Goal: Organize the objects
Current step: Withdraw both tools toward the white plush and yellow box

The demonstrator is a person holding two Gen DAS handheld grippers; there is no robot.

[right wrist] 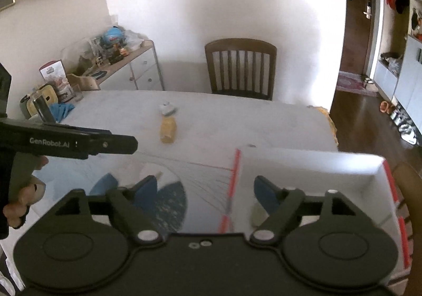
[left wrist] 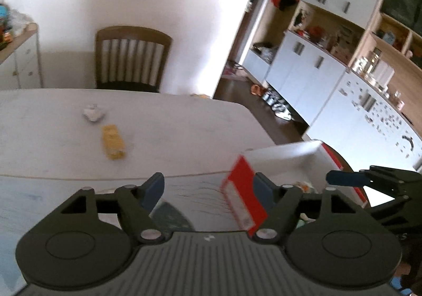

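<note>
While the white box with red edges (right wrist: 311,164) is sitting just ahead of my right gripper (right wrist: 205,190), low and to its right at the bench (right wrist: 237,122) edge, I am reading it as the bin for the loose things. The yellow packet (right wrist: 168,130) and the crumpled white scrap (right wrist: 167,108) are lying well beyond both sets of jaws, out toward the chair (right wrist: 240,66), so they are still waiting to be gathered. My right jaws are standing wide with nothing between them. My left gripper (left wrist: 208,190) is likewise gaping and empty, the box's red flap (left wrist: 242,187) showing just past its right finger, probably clear of it.
</note>
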